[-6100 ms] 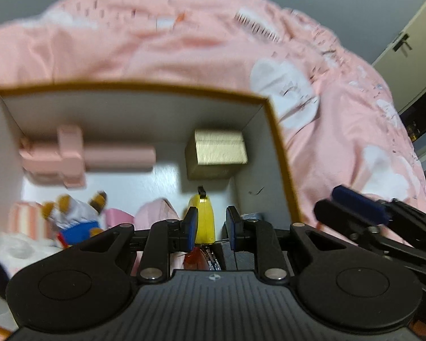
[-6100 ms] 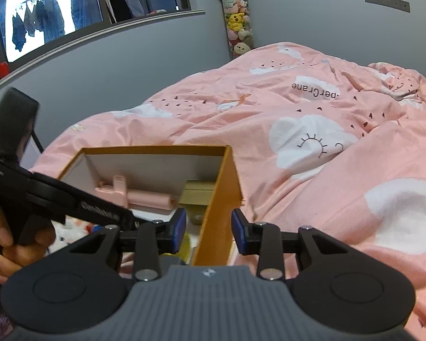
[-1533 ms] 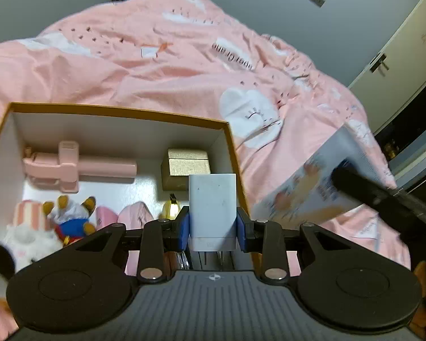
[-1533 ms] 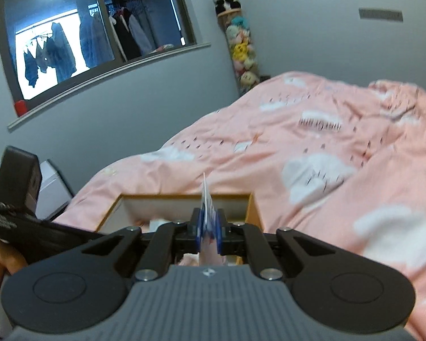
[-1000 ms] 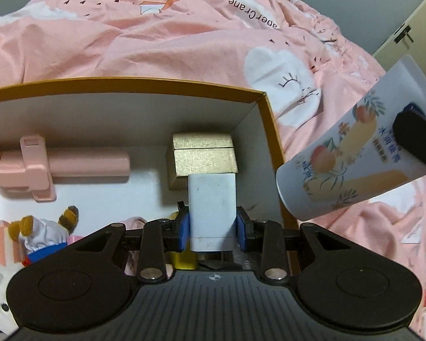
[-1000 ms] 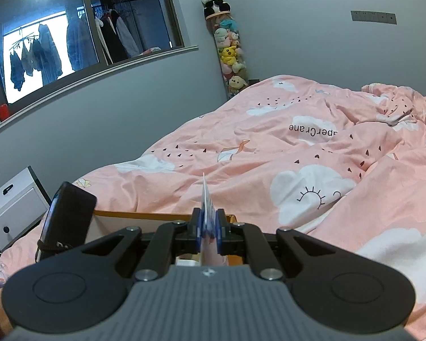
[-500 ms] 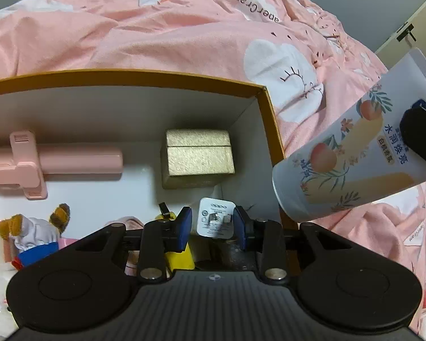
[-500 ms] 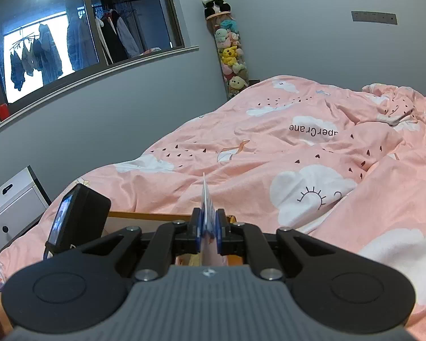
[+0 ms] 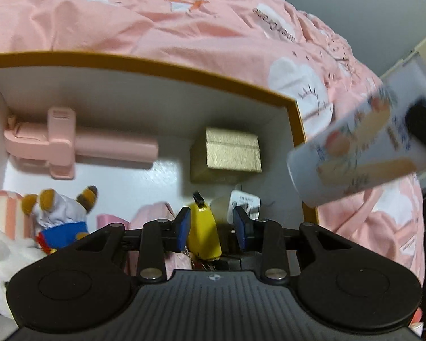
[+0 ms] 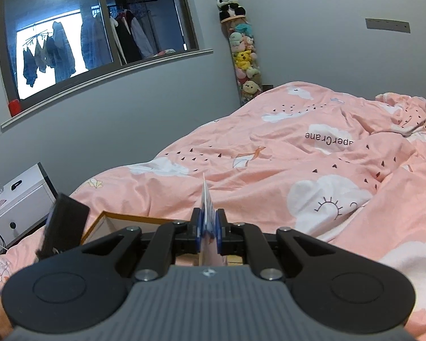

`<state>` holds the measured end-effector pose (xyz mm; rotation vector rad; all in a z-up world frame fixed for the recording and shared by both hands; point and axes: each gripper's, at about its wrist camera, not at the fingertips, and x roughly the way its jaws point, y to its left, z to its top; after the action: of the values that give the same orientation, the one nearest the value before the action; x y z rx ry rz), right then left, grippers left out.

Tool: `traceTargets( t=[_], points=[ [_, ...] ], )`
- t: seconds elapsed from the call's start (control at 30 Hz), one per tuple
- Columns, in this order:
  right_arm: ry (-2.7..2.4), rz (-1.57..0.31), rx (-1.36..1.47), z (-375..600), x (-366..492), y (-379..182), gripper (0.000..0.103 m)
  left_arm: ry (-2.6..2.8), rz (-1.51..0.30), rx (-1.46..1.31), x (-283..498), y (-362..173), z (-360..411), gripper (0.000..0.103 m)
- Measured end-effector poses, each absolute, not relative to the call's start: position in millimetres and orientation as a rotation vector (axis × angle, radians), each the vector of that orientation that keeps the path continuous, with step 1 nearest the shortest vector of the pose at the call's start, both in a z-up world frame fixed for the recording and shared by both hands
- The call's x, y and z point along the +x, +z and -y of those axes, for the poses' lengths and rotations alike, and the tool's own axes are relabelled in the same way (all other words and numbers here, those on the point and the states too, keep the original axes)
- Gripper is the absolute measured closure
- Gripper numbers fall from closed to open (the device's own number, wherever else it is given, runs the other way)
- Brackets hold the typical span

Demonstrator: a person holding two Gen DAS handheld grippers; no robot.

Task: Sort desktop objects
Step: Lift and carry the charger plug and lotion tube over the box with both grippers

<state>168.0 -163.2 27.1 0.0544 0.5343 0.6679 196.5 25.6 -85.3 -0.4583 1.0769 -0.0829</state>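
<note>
You are holding your left gripper [image 9: 212, 226] over the near end of the orange-rimmed box [image 9: 184, 66] on the pink duvet [image 9: 162, 25], its blue-padded fingers [image 9: 183, 224] spread apart and gripping nothing. Just beyond them, the white charger [image 9: 244, 202] is lying on the box floor near the right wall, beside the yellow keychain figure [image 9: 204, 231], which is showing in the gap between the fingers. The gold box [image 9: 230, 153] is sitting behind the charger. The pink folding holder [image 9: 71, 145] is lying along the far wall, and the plush toy in a blue outfit [image 9: 60, 213] is resting at the left.

Your right gripper [image 10: 209, 225] is pinching the flat crimped end of the white printed tube [image 9: 363, 153], its fingers pressed tight on it; the tube is hanging in the air just outside the box's right wall, blurred. From the right wrist view only the thin edge of the tube shows, with the box corner below it.
</note>
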Motion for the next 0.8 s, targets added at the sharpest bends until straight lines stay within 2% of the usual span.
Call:
traceTargets(
  t=[0.4,0.8],
  points=[
    [0.687,-0.566,0.048,152.4,175.9,19.6,0.093,-0.177,-1.062,-0.502,199.3,-99.8,-24.7,0.068],
    [0.728,-0.659,0.093,119.9,191.7,-4.9,0.093,-0.129,-0.987,-0.561,165.0,-70.4,-67.9,0.068]
  ],
)
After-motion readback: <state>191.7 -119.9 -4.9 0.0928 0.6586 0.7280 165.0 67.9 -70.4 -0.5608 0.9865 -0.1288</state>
